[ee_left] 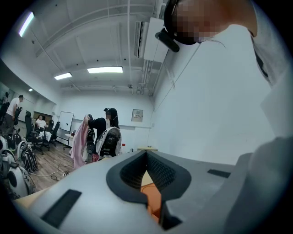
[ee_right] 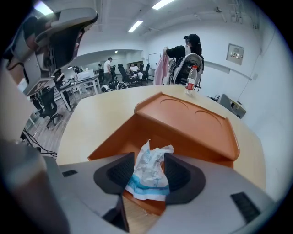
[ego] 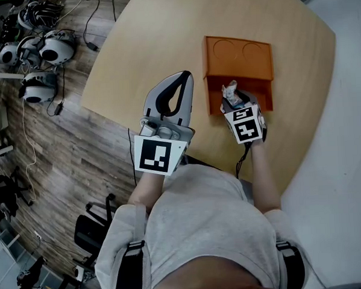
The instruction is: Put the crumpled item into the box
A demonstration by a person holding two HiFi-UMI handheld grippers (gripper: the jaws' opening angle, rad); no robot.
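Observation:
The crumpled item (ego: 229, 91), white paper with blue print, stands upright between the pads of my right gripper (ego: 235, 99). In the right gripper view the crumpled item (ee_right: 149, 173) hangs over the near rim of the orange box (ee_right: 183, 119), and the right gripper (ee_right: 150, 177) is open around it, its pads only loosely against the paper. The orange box (ego: 236, 59) sits on the round wooden table (ego: 151, 46), its lid tilted back. My left gripper (ego: 187, 76) hovers left of the box, shut and empty; through the left gripper (ee_left: 149, 180) a sliver of orange shows.
Several white headsets (ego: 40, 51) and cables lie on the wood floor at the left. A black chair (ego: 91, 230) stands near the person's left side. A water bottle (ee_right: 191, 78) and people (ee_right: 183, 57) are beyond the table's far edge.

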